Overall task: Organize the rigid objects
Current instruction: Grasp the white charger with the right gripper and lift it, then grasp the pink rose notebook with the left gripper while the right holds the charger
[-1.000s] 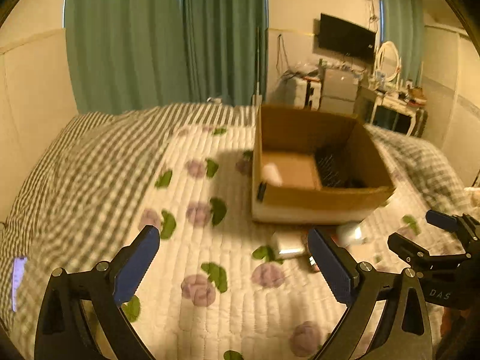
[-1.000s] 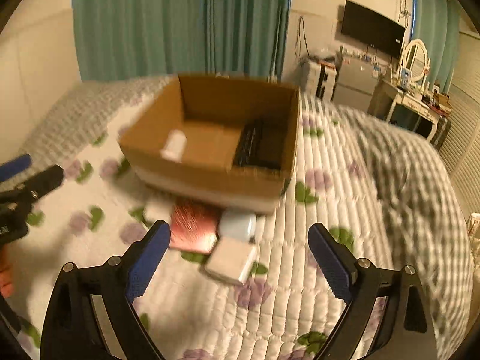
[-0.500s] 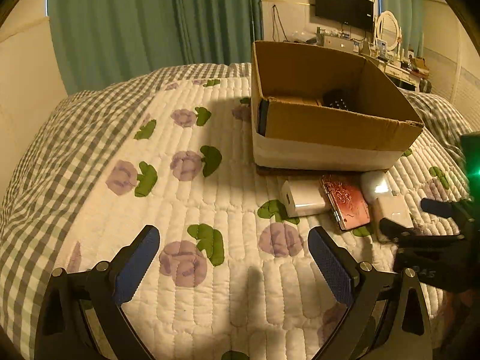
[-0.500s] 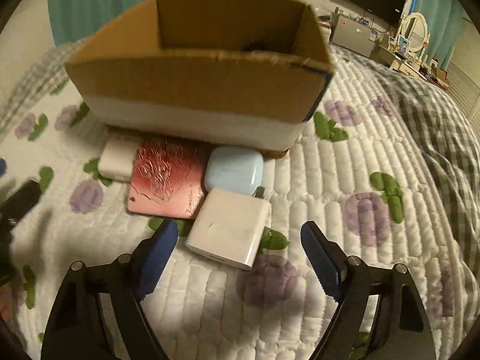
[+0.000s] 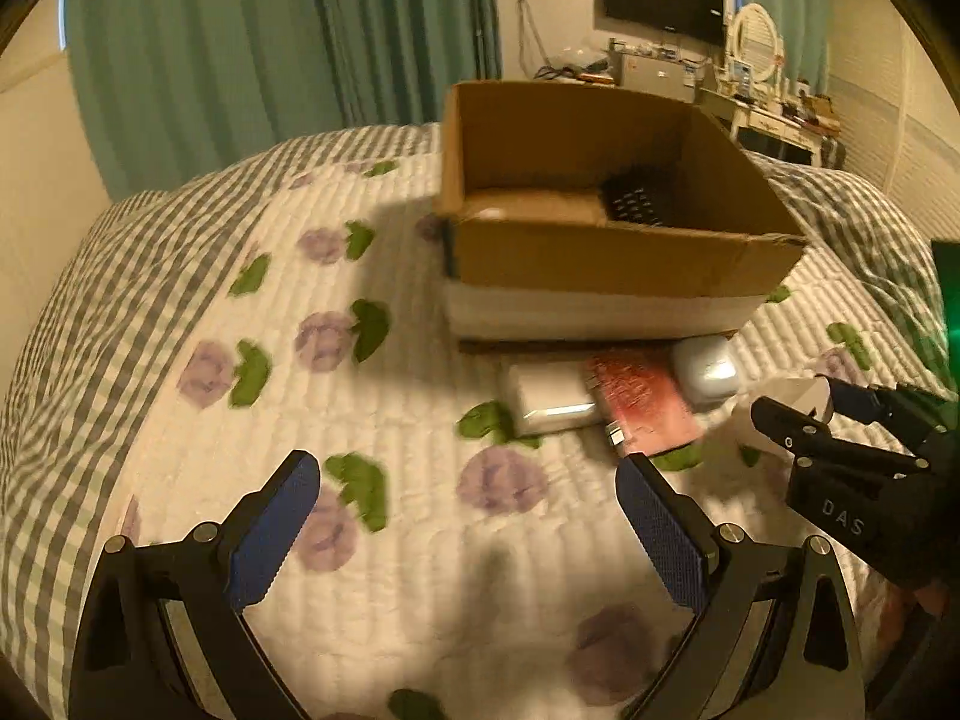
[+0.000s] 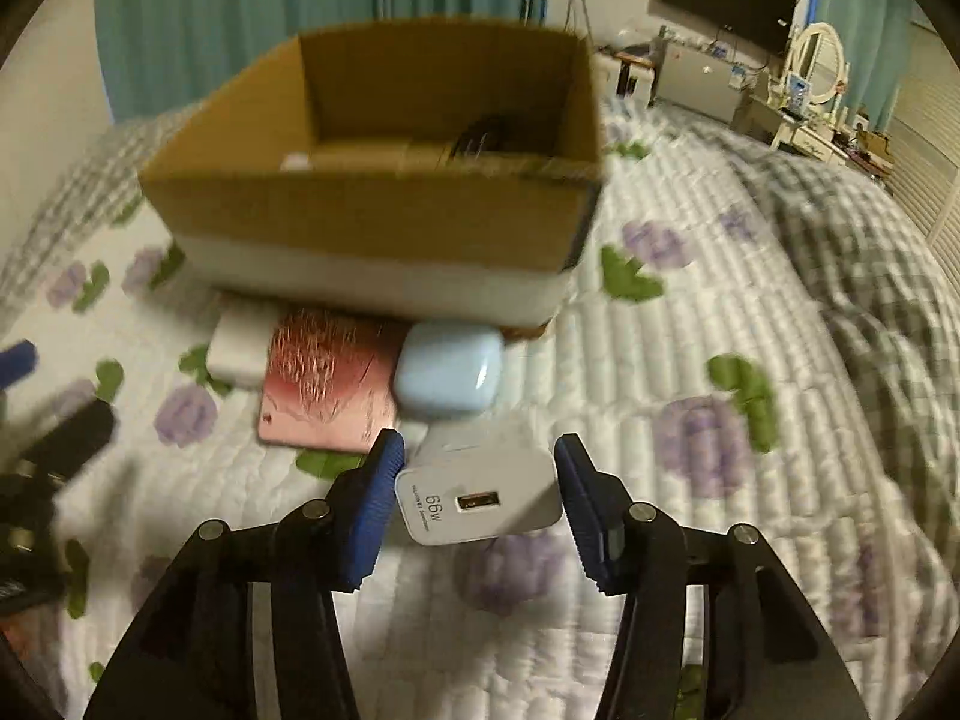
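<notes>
An open cardboard box [image 6: 372,222] stands on the bed, also in the left wrist view [image 5: 618,264], with a dark object and a small white item inside. In front of it lie a white case [image 6: 237,345], a pink patterned card case [image 6: 324,387] and a pale blue earbud case [image 6: 450,372]. My right gripper [image 6: 477,492] is shut on a white 66W charger [image 6: 480,501], lifted off the quilt; it shows at the right of the left wrist view [image 5: 798,408]. My left gripper [image 5: 462,516] is open and empty above the quilt, short of the objects.
The bed has a white quilt with purple flowers [image 5: 324,339] and a grey checked blanket [image 6: 870,252] on the right. Green curtains [image 5: 240,42], a TV and a cluttered desk [image 5: 768,108] stand behind.
My right gripper has closed on the white charger and raised it off the quilt. The left gripper has shifted slightly, still open.
</notes>
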`<state>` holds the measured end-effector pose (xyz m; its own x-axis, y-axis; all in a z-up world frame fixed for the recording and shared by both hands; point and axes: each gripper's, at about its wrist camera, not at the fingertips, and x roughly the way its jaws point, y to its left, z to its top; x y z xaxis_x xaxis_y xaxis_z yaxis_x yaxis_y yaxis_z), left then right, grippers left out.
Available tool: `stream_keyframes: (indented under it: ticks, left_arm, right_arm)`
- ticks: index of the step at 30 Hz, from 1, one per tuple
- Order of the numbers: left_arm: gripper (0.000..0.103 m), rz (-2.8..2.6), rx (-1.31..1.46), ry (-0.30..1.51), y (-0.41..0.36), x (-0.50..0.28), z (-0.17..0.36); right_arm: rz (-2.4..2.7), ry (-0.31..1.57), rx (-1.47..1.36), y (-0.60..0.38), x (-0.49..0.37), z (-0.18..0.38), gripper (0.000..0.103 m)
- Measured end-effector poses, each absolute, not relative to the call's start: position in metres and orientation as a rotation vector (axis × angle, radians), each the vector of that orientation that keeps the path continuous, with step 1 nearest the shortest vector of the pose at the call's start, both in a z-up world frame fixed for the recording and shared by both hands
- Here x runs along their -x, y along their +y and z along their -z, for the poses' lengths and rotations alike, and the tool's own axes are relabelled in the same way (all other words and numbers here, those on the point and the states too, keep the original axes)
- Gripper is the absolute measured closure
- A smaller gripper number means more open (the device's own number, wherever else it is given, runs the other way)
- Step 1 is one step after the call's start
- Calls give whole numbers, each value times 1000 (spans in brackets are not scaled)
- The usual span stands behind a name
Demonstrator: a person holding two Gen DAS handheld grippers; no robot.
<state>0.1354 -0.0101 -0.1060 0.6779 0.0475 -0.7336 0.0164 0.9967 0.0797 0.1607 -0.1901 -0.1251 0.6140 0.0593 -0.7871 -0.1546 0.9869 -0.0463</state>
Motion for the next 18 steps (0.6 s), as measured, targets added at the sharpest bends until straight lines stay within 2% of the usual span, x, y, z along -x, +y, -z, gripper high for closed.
stream_keyframes:
  ticks: [8, 12, 14, 18]
  left_arm:
    - [4, 28, -109, 866, -54, -172, 123]
    - [4, 69, -96, 905, -70, -185, 141]
    - [9, 79, -118, 926, -80, -193, 150]
    - [10, 70, -135, 955, -90, -204, 163]
  right_arm:
    - [-131, 857, 121, -224, -184, 94, 52]
    - [-132, 870, 44, -242, -182, 105, 52]
    - [-145, 873, 37, -243, -187, 103, 52]
    - [-169, 861, 25, -245, -188, 100, 52]
